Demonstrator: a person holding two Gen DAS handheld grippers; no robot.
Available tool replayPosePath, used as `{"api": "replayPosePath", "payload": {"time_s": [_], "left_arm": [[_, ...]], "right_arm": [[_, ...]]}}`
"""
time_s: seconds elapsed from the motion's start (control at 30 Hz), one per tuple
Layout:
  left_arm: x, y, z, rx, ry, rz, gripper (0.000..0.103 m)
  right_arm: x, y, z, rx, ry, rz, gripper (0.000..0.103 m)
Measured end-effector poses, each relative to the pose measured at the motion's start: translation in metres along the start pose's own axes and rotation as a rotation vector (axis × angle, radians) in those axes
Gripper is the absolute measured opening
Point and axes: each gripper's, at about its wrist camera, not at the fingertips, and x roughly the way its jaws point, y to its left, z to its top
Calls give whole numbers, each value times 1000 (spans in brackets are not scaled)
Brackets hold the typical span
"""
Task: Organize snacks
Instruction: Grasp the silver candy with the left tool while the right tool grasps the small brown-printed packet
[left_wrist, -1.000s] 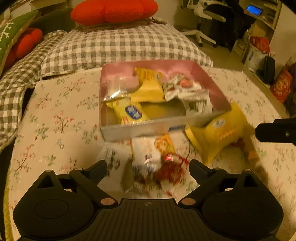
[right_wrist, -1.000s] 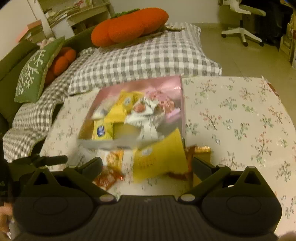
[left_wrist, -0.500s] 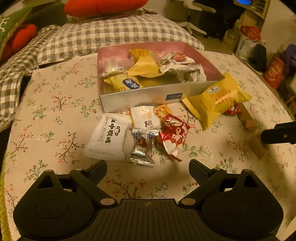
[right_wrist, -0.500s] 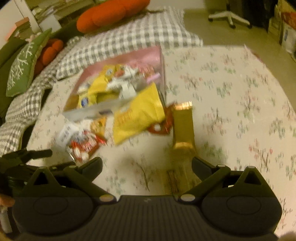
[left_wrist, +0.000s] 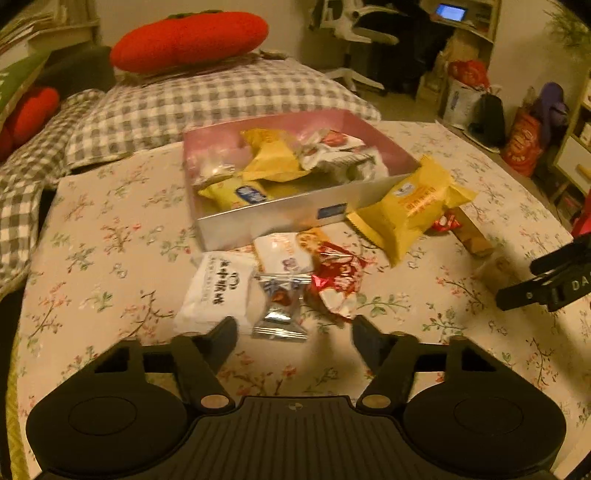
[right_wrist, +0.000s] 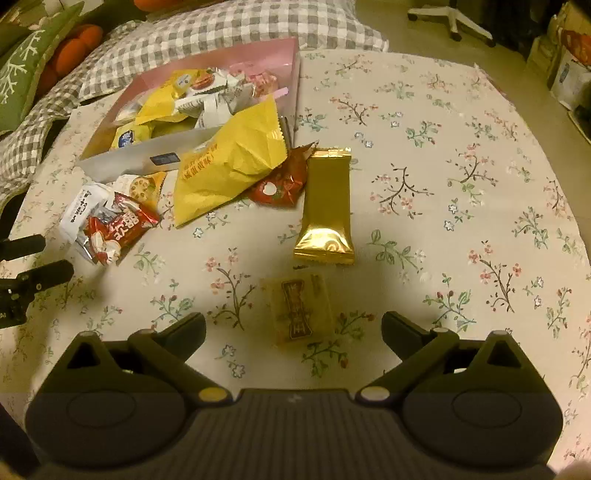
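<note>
A pink and silver box (left_wrist: 266, 218) (right_wrist: 122, 157) holds several snack packets. Loose on the floral tablecloth in front of it lie a white packet (left_wrist: 218, 288), a silver candy (left_wrist: 279, 302), a red packet (left_wrist: 338, 277) (right_wrist: 122, 225) and a large yellow bag (left_wrist: 410, 206) (right_wrist: 229, 158). A gold bar (right_wrist: 327, 206) and a tan packet (right_wrist: 299, 308) lie in front of my right gripper (right_wrist: 293, 328), which is open and empty. My left gripper (left_wrist: 293, 332) is open and empty, just short of the silver candy.
Grey checked cushions (left_wrist: 207, 96) and a red pillow (left_wrist: 188, 37) lie beyond the table. A white office chair (left_wrist: 354, 26) and bags (left_wrist: 524, 144) stand at the back right. The table's right half (right_wrist: 461, 166) shows only cloth.
Both grippers have pulled back and lowered toward the table. The left now sits closer to the loose packets. The right now faces the gold bar and tan packet.
</note>
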Motion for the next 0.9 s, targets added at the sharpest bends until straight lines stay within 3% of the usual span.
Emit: {"api": "replayPosePath", "payload": {"time_s": [0.17, 0.4, 0.67, 0.9], "left_arm": [[15, -5, 2, 28, 40, 2, 39], [30, -1, 7, 11, 60, 16, 30], [42, -8, 12, 50, 71, 31, 26], [39, -13, 16, 88, 55, 29, 32]], "right_arm": [[4, 1, 0, -11, 22, -10, 86], [6, -3, -1, 4, 27, -9, 61], [4, -4, -1, 21, 11, -18, 43], [2, -1, 0, 17, 7, 37, 42]]}}
